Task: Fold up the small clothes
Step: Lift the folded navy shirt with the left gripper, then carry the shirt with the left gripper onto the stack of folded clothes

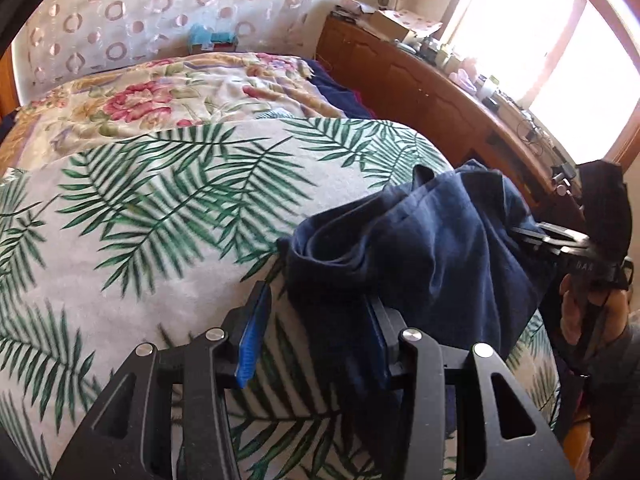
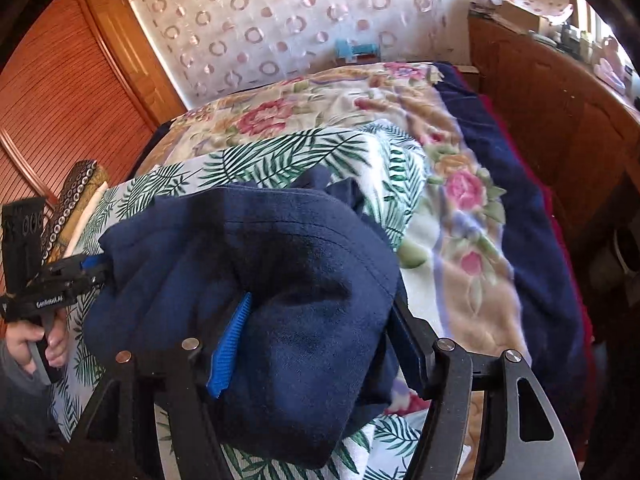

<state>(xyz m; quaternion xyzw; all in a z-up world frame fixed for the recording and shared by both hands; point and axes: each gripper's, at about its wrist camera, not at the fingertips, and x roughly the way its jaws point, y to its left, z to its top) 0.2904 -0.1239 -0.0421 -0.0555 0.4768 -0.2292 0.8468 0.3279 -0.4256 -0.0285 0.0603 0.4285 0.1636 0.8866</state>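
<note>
Now the navy garment (image 1: 424,248) sits bunched on the palm-leaf blanket (image 1: 152,216) on the bed, towards its near right side, with a flowered quilt (image 1: 168,92) beyond. The left gripper (image 1: 316,340) has its jaws spread; one blue pad is over bare blanket, the other is at the cloth's near edge, and nothing is pinched. From the right wrist view, the right gripper (image 2: 320,344) has its jaws spread too, a thick fold of the garment (image 2: 260,280) bulging between them, not squeezed. The risk, as I read it: nothing pins the cloth, so the loose heap can slump or unroll. If either gripper closes on several layers at once, the fold comes out lopsided.
</note>
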